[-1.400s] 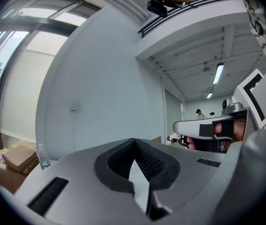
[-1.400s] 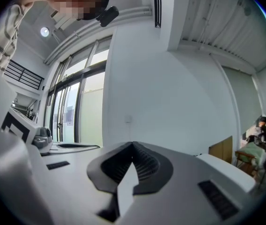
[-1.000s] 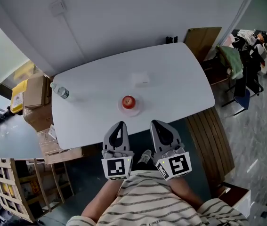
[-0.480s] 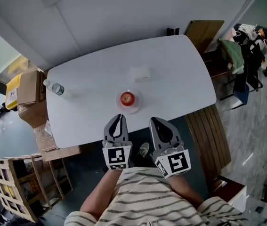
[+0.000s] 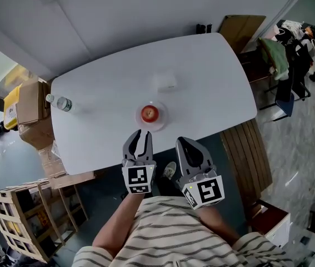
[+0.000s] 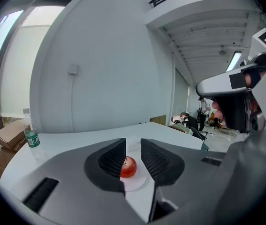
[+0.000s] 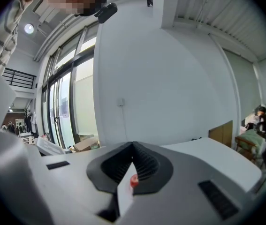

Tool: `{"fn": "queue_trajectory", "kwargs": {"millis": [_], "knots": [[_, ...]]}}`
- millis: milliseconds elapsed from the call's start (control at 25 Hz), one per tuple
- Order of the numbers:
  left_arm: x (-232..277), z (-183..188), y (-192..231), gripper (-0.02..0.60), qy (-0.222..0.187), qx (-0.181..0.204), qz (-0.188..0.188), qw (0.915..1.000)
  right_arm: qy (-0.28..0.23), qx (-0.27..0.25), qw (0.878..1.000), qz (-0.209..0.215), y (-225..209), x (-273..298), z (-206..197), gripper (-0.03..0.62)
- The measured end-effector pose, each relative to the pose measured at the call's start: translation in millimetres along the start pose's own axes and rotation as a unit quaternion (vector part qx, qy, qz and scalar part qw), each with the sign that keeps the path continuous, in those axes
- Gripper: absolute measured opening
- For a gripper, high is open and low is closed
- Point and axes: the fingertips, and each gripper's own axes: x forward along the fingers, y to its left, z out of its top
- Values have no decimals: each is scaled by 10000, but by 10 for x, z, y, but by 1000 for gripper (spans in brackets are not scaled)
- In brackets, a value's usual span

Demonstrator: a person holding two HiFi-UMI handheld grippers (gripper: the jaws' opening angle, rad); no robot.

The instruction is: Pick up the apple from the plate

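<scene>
A red apple [image 5: 150, 113] sits on a small clear plate [image 5: 160, 120] near the front edge of the white table [image 5: 201, 77]. My left gripper [image 5: 139, 134] hovers just short of that edge, in line with the apple. Its jaws have just been opening and stand a narrow gap apart with nothing between them. Through the gap in the left gripper view [image 6: 133, 146] the apple [image 6: 128, 167] and plate [image 6: 140, 182] lie farther ahead. My right gripper [image 5: 184, 144] hangs beside it, off the table, its tips touching. In the right gripper view [image 7: 133, 147] a sliver of the apple [image 7: 133, 181] shows below the tips.
A water bottle [image 5: 60, 102] stands at the table's left end and a small white box [image 5: 166, 82] lies behind the plate. Cardboard boxes [image 5: 26, 107] and a wooden crate [image 5: 13, 216] sit on the floor at left. A wooden bench [image 5: 254, 160] is at right.
The left gripper's jaws were shut and now stand slightly apart. Both grippers have sunk and edged closer to the table's front edge and the apple.
</scene>
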Motion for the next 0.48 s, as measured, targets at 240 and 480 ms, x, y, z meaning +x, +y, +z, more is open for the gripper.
{"fn": "queue_trajectory", "kwargs": {"millis": [240, 480], "knots": [[205, -169, 1, 135, 179, 111, -125, 9997, 50, 31, 9999, -125, -90, 44, -29, 14], [374, -410, 7, 202, 451, 144, -146, 9988, 152, 67, 9997, -183, -128, 72, -114, 14]]}}
